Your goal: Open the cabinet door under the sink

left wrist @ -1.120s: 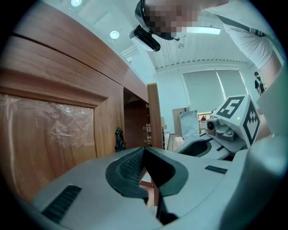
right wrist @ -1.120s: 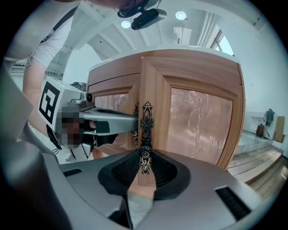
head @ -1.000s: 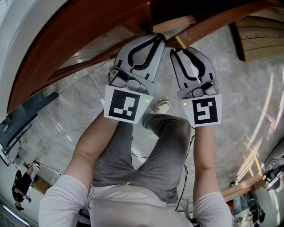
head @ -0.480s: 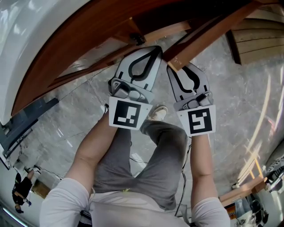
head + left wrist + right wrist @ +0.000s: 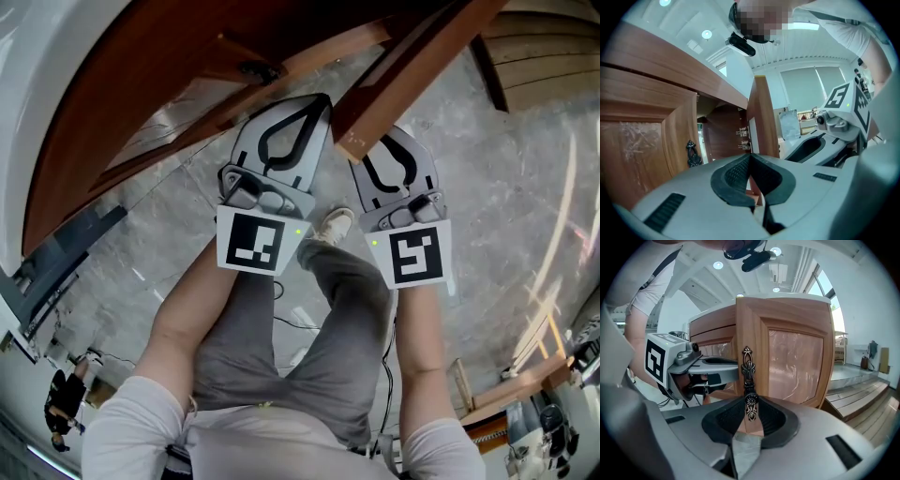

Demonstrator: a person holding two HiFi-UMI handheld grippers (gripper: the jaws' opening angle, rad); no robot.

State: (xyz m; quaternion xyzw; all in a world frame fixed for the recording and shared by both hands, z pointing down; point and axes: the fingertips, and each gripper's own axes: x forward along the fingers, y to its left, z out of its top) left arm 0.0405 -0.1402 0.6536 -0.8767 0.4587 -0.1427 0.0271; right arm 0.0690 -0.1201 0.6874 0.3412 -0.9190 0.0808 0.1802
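- Where the head view looks down, a grey marble-veined floor (image 5: 497, 197) spreads beneath the person and the furniture.
- A brown wooden under-sink cabinet (image 5: 670, 65) rises from it. Its dark inside (image 5: 724, 136) shows between the two doors, with small metal hinges (image 5: 743, 136) on an inner wall.
- The right-hand brown panelled cabinet door (image 5: 797, 362) stands swung out from the cabinet front. In the head view its free edge crosses over the right gripper's tips.
- The left-hand brown panelled door (image 5: 642, 140) appears closed against the cabinet front.
- Grey-trousered legs (image 5: 309, 337) and one white shoe (image 5: 335, 225) of the person show below the two grippers.
- The grey left gripper (image 5: 750, 158) has its jaws pressed together with nothing between them. It hangs just beside the open door's edge, close to its partner.
- The grey right gripper (image 5: 750, 412) has its jaws closed on the open door's handle, low down at the round boss.
- That ornate dark metal handle (image 5: 748, 376) runs upright along the open door's left stile.
- A second dark scrolled handle (image 5: 693, 154) sits untouched on the left-hand door.
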